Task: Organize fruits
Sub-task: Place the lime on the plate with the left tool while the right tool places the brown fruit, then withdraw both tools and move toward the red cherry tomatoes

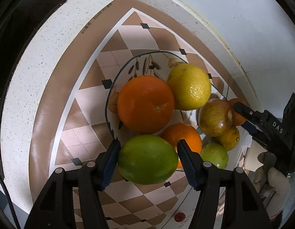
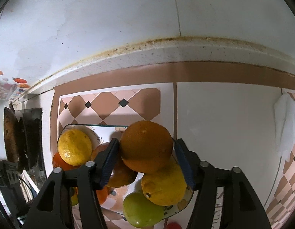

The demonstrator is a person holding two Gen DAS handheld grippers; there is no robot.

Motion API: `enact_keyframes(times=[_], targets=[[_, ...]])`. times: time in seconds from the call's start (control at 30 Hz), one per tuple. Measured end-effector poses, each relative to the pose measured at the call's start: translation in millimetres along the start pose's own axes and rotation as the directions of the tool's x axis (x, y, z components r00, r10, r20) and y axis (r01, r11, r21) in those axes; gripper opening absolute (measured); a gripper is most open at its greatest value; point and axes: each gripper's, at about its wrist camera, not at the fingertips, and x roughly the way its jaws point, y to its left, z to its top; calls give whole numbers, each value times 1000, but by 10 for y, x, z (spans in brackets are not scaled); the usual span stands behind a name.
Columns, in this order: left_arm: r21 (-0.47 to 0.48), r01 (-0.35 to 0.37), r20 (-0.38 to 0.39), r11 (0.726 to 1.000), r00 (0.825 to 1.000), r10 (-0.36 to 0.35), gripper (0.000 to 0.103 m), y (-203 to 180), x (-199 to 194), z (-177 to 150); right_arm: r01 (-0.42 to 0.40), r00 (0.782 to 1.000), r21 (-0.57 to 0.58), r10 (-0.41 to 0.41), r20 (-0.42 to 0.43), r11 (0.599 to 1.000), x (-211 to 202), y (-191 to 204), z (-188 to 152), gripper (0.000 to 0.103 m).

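The left tongs (image 1: pixel 147 143) clasp a green fruit (image 1: pixel 147 159) just above the near rim of the glass plate (image 1: pixel 116 80), which sits on the checked mat (image 1: pixel 90 99) toward the table's back edge. The right tongs (image 2: pixel 145 143) grip an orange (image 2: pixel 146 146) over the piled plate. Only the left wrist view shows the apple (image 1: pixel 214 117) clearly; only the right wrist view shows a white cloth (image 2: pixel 286 126) at the table's right edge.

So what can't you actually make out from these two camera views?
- Left wrist view: the second orange is mostly hidden behind the green fruit between the left gripper fingers.
- Right wrist view: the apple is largely covered by the orange between the right gripper fingers.
- Both views: the glass plate is mostly buried under fruit.
- Whether either grip is firm: unclear.
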Motion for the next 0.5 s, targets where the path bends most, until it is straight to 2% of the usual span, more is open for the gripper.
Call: enact_keyframes(times=[0.07,0.27,0.3,0.33,0.37,0.5], targets=[[13,-6,6,1000,1000,6,62,-22,-38,-8,7,1000,5,-7,2,1000,-23,-12,-30,73],[73,-24,41,997,999,21,81,-111,-202,-33,18,999,4,-18,44,1000,-206,27,-193,81],[96,-49,53,994,998,44,86,-136,-240,-53,34,998,-11,-33,59,999,-256,64,-245,82],[112,-71,62,991,996,65,94,-157,-263,-72,48,996,-25,-46,73,999,-302,101,-297,90],[133,-99,77,986,993,90,96,-175,-298,-94,67,994,-41,-64,88,997,-356,146,-365,95],[211,-229,146,950,969,201,97,-227,-434,-230,136,983,-92,-123,136,986,-532,316,-685,95]])
